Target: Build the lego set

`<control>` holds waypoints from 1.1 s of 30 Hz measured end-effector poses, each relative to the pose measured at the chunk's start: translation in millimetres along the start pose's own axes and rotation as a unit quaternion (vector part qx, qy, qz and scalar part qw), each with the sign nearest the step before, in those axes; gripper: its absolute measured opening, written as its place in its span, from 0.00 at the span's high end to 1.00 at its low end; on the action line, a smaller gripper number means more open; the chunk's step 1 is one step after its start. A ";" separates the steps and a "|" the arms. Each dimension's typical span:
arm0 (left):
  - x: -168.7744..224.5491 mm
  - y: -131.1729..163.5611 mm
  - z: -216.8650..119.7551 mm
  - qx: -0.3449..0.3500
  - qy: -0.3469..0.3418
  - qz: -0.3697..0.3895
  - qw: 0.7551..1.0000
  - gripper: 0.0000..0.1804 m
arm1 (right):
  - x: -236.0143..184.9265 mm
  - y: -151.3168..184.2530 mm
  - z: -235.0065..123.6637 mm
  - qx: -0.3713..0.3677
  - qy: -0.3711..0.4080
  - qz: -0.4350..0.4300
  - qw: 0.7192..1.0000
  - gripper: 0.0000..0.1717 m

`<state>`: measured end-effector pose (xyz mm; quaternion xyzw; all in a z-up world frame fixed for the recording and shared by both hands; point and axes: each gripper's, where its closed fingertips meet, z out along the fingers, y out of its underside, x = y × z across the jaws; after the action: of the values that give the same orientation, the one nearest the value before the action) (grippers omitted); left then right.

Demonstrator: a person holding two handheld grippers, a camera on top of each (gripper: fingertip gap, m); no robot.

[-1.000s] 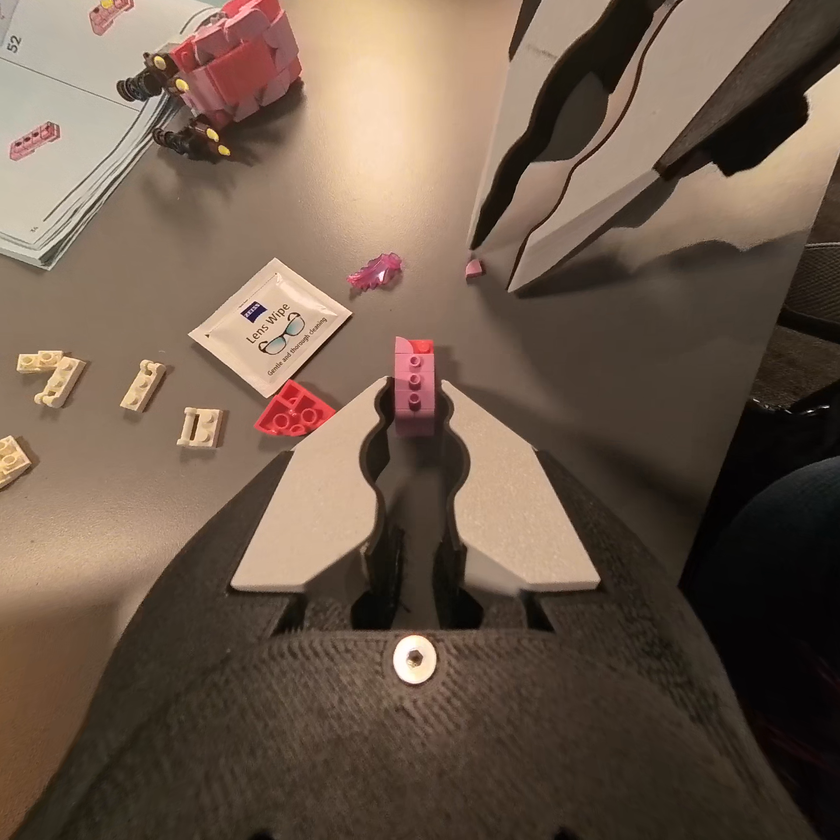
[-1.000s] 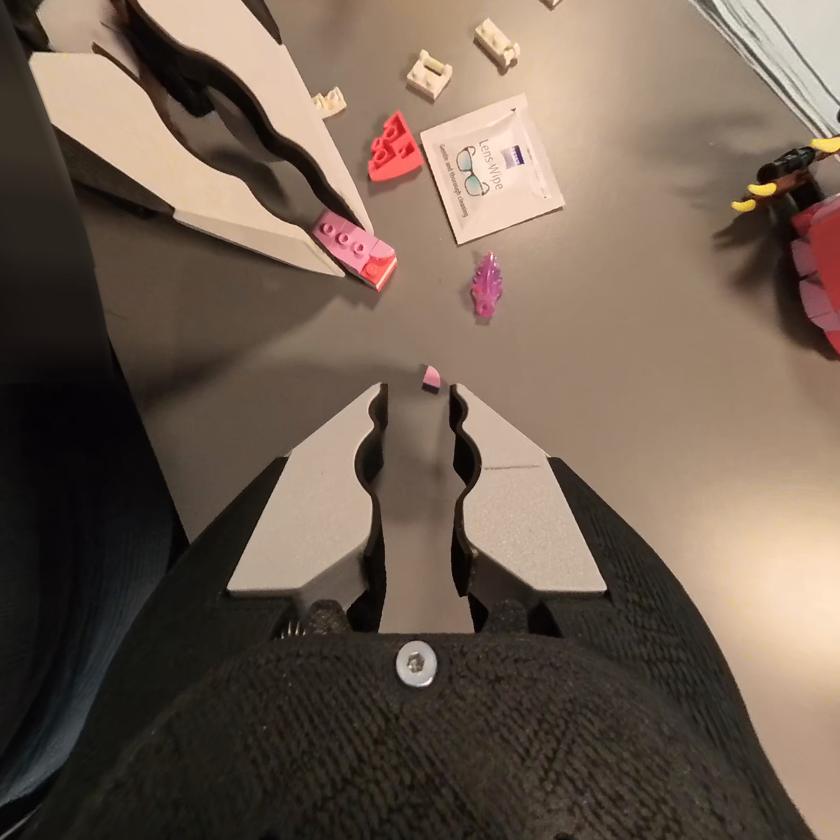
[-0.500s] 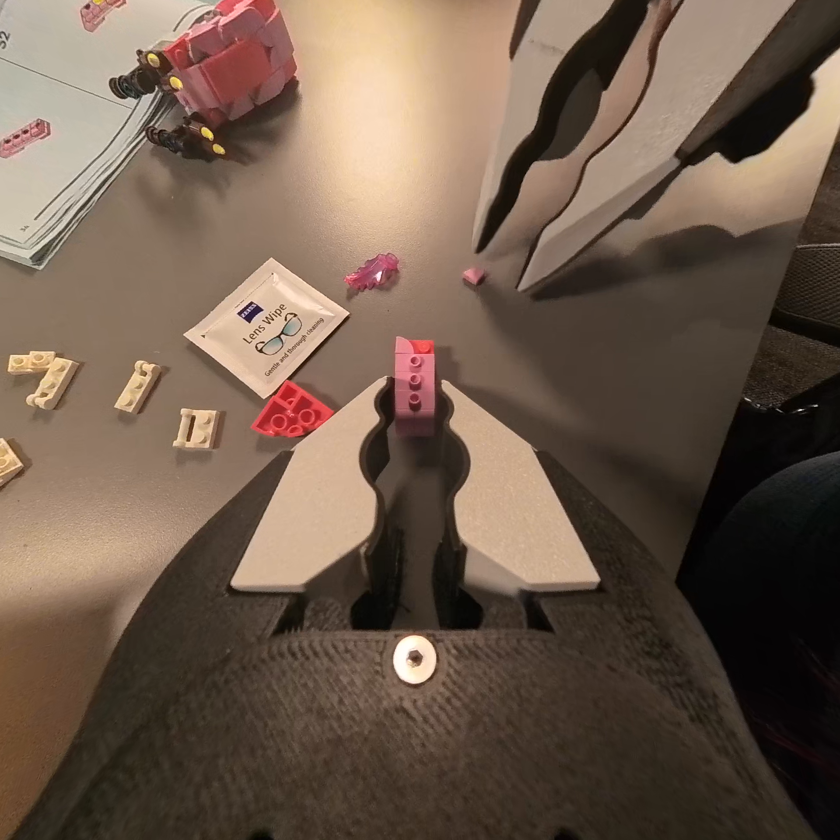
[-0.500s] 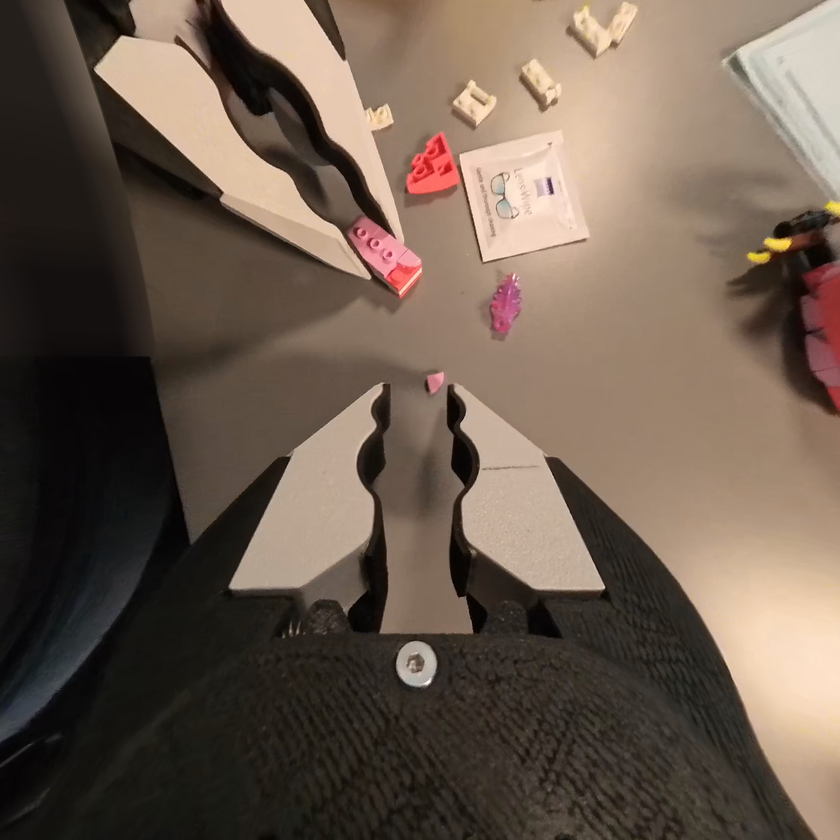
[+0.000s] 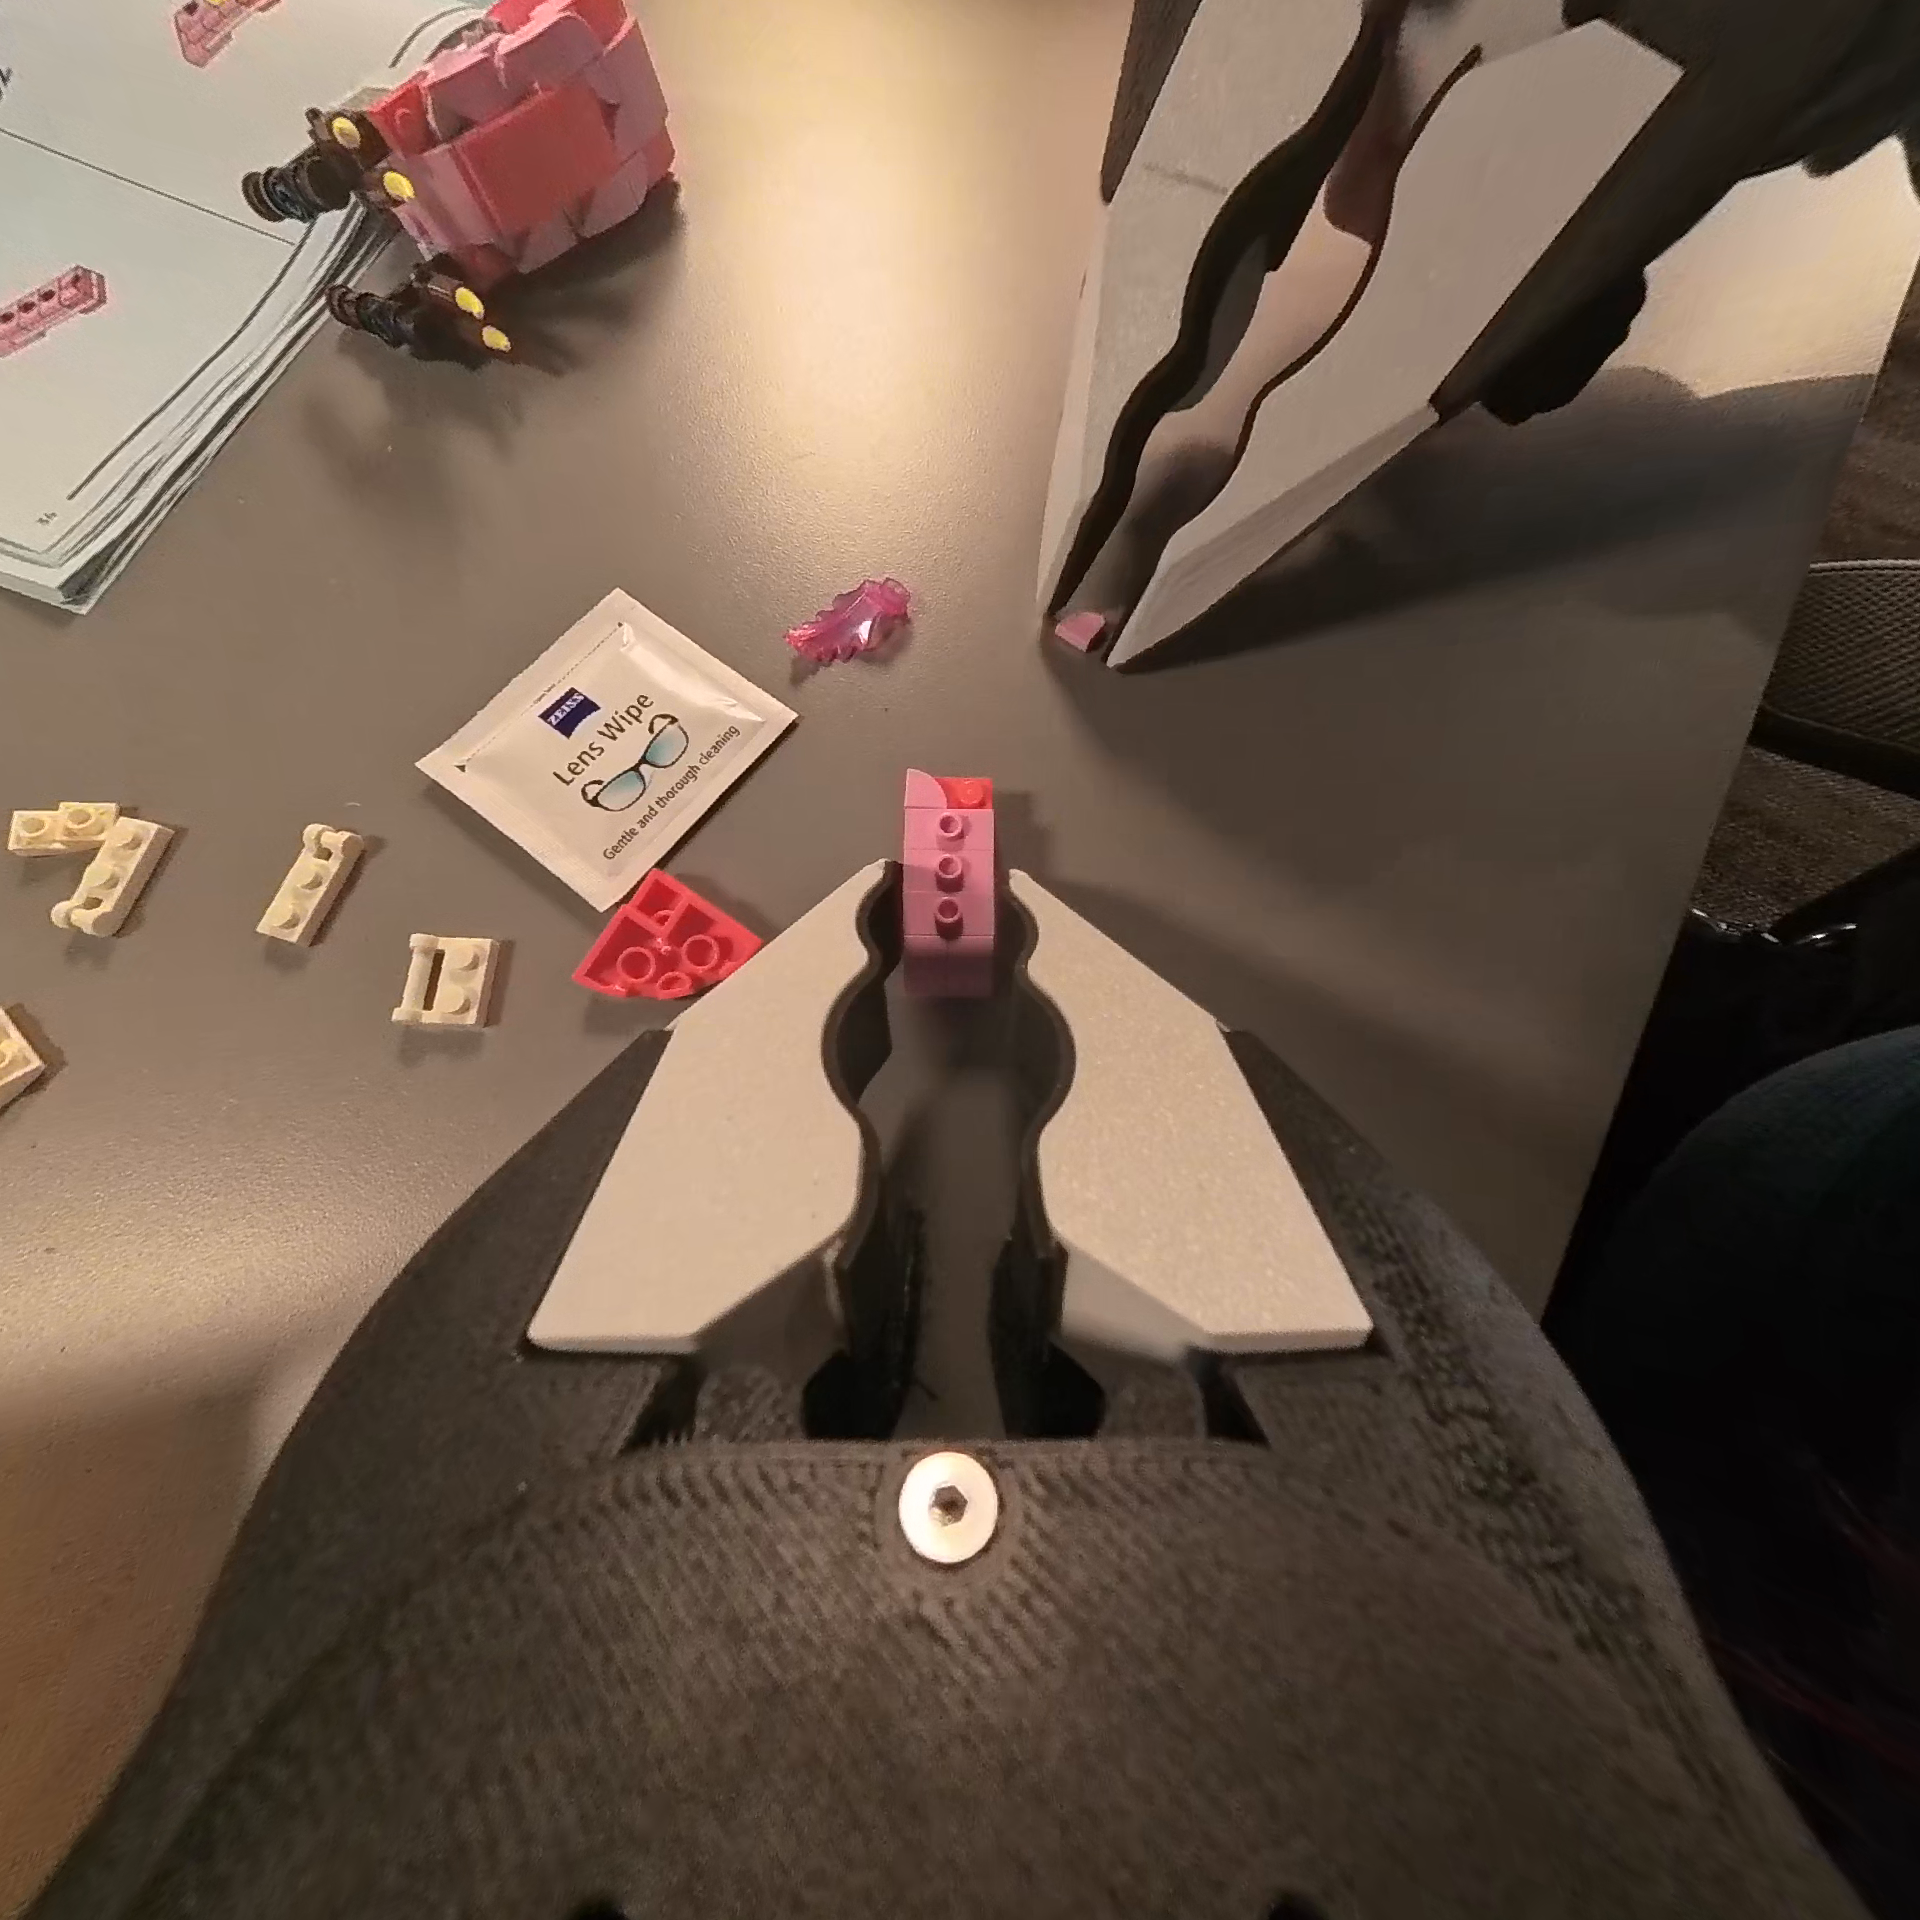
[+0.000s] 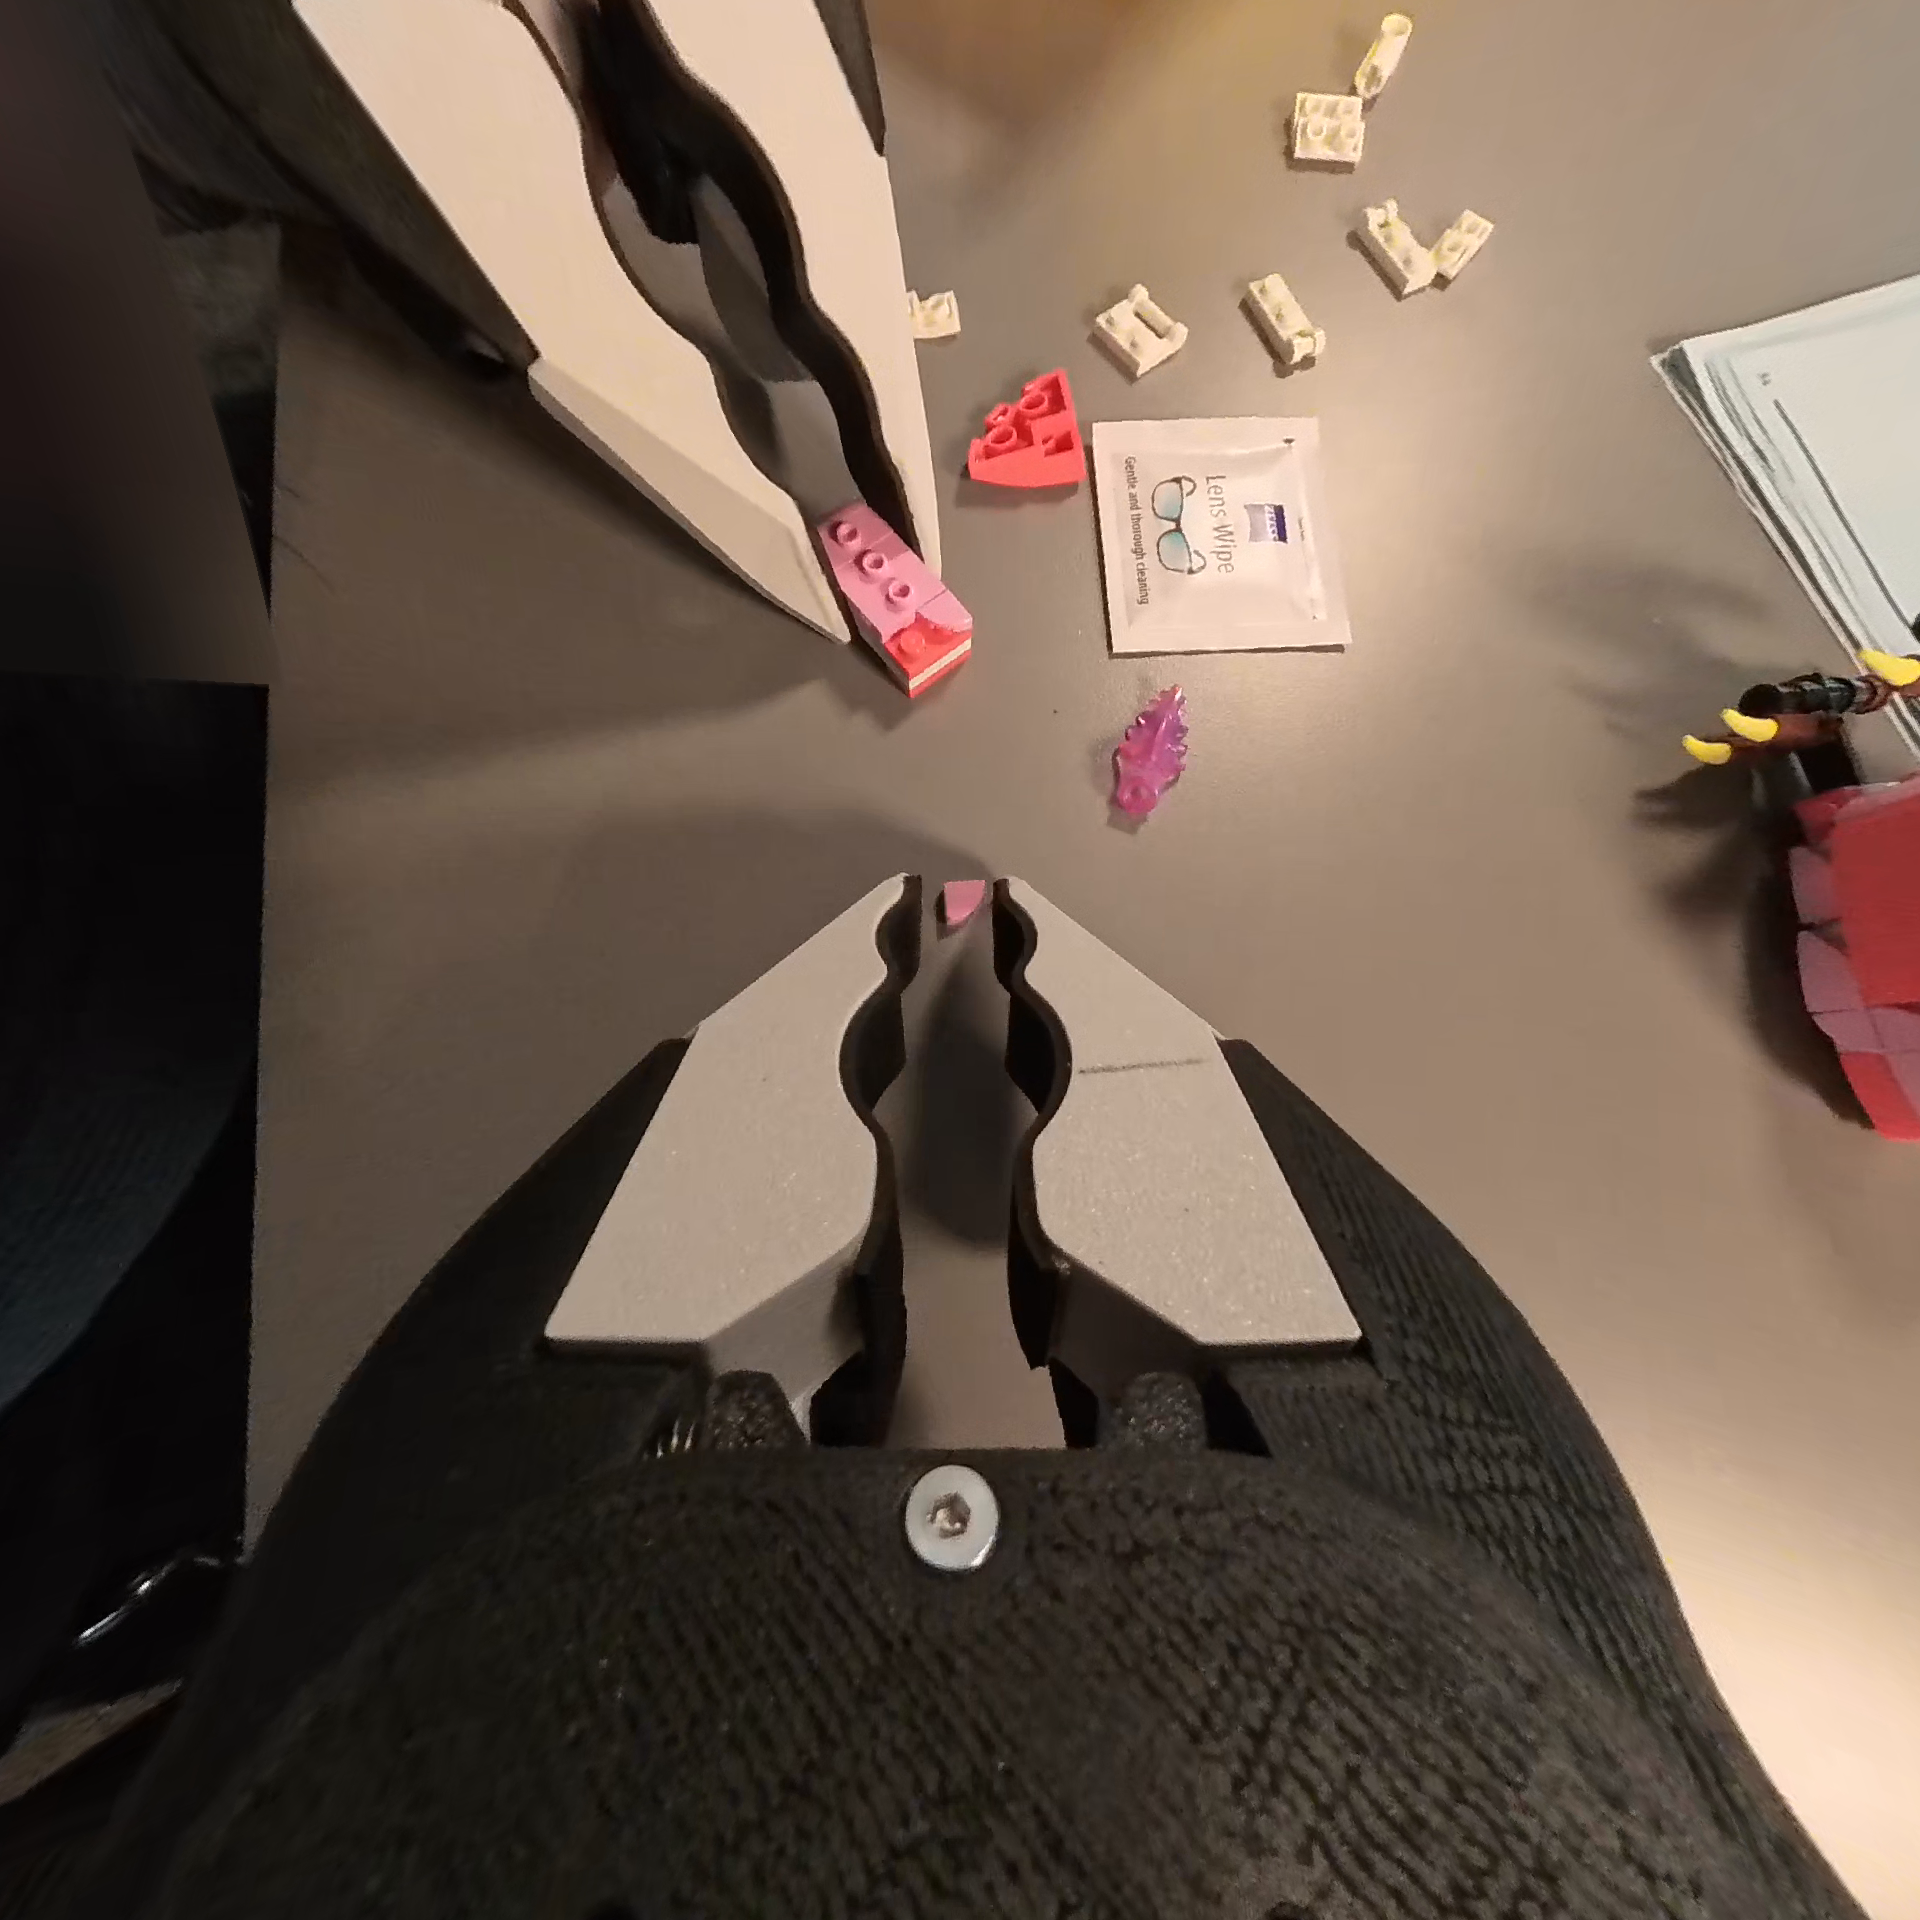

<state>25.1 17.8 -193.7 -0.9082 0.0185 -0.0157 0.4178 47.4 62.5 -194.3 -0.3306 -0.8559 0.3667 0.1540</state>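
Since the earlier frame, our right hand-held gripper (image 6: 957, 896) has narrowed its jaws around the small pink piece (image 6: 961, 900).

Nearest us in the right wrist view, that small pink piece lies on the grey desk (image 6: 1455, 935) between the two fingertips; it sits close against the right fingertip, with a sliver of gap on the left, so we count these jaws as apart and not yet gripping. Our left hand-held gripper (image 5: 948, 906) has not changed: it stays clamped on the pink and red brick assembly (image 5: 948, 883), both pads pressed to its sides, studs facing up. Just left of it lie a red wedge plate (image 5: 665, 951) and a white wipe sachet (image 5: 608, 743). Farther off rest a translucent pink leaf piece (image 6: 1151, 756), cream clip plates (image 5: 312, 883), a red and pink model (image 5: 530, 156) and a booklet (image 5: 125, 343).
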 end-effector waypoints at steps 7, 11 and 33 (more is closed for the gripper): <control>0.1 0.0 -0.2 0.000 0.001 0.005 1.000 0.91 | 0.3 0.0 -0.2 0.009 0.007 -0.002 1.000 0.97; 1.7 0.1 -0.1 0.000 0.007 0.010 1.000 0.91 | 2.1 -5.4 0.6 0.017 0.020 -0.017 0.999 0.97; 7.3 0.4 0.0 0.000 0.023 0.022 0.999 0.91 | -16.0 -38.9 21.7 0.005 -0.037 -0.125 0.991 0.97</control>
<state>32.4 17.2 -193.9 -0.9071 0.0483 -0.0277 0.4173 30.6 20.3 -181.1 -0.2066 -0.8935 0.3611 0.1689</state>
